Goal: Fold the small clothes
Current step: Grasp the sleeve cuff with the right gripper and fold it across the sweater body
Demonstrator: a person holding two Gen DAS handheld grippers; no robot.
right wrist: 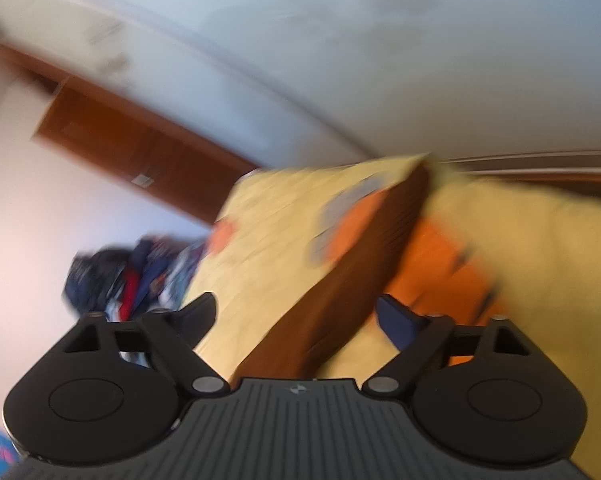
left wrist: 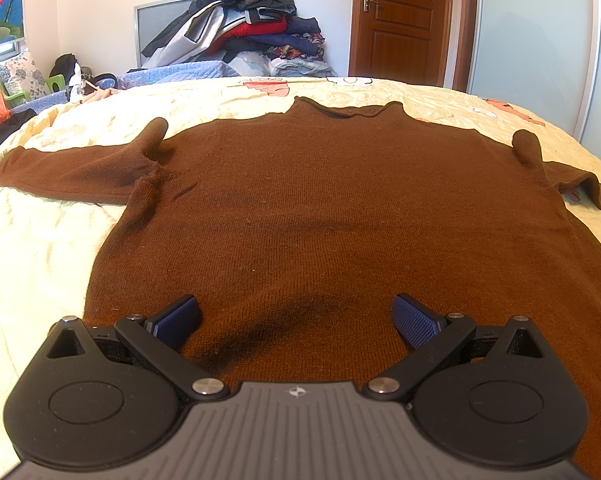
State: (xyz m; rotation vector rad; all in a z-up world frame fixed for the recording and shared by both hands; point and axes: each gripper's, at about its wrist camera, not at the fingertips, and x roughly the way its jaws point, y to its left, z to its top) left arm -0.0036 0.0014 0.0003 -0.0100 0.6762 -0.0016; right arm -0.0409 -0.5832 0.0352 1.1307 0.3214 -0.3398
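While the left gripper tips down over the hem of the brown sweater, its blue-padded fingers stand wide apart, nothing between them. That sweater lies flat on the yellow bedspread, collar at the far side, sleeves out to either side. Beyond the bed, a heap of clothes sits by the wooden door. Over to the right gripper: its view is rolled and badly smeared, fingers spread wide, and a brown strip, probably a sleeve, runs between them across the bedspread, apparently ungripped.
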